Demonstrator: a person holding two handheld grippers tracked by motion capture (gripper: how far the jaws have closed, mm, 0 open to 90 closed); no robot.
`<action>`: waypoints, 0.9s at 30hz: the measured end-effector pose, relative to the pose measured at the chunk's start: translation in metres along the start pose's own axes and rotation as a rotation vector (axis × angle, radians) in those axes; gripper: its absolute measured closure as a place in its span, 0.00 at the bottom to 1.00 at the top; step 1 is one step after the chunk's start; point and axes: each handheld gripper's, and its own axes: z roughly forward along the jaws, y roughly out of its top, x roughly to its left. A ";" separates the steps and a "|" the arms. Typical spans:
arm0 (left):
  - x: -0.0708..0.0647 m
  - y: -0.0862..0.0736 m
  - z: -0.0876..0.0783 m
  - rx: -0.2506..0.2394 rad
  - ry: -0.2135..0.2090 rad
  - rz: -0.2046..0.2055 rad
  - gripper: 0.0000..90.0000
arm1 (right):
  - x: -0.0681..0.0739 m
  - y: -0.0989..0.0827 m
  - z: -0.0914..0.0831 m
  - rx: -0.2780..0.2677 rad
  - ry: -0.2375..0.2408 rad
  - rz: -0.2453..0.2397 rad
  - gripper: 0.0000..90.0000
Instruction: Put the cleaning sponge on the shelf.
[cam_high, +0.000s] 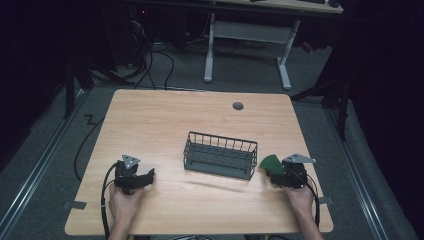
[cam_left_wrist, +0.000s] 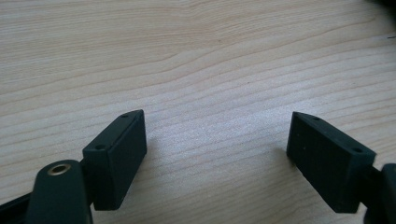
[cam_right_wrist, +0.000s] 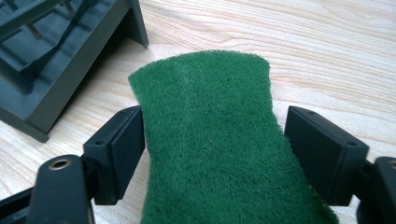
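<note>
Right gripper (cam_right_wrist: 212, 140) clamped across green scouring pad (cam_right_wrist: 215, 140), held just beside right end of wire basket (cam_high: 220, 155); left gripper (cam_left_wrist: 215, 154) jaws wide apart, nothing between, over bare table (cam_high: 165, 120)

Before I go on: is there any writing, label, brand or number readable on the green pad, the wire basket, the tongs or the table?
None: no readable text.
Green scouring pad: plain fibre.
Wire basket: bare.
Right tongs, left tongs: black pads with screw holes.
Table: wood grain.
</note>
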 end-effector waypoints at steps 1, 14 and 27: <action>0.000 0.000 0.000 0.000 -0.003 -0.002 0.23 | 0.001 0.000 0.000 -0.001 -0.002 -0.001 0.25; 0.002 0.000 -0.001 -0.005 -0.009 -0.015 0.23 | -0.001 -0.004 -0.003 -0.022 0.017 0.000 0.32; 0.002 0.000 -0.001 -0.005 -0.011 -0.015 0.23 | -0.004 -0.002 -0.012 -0.033 0.029 0.026 0.32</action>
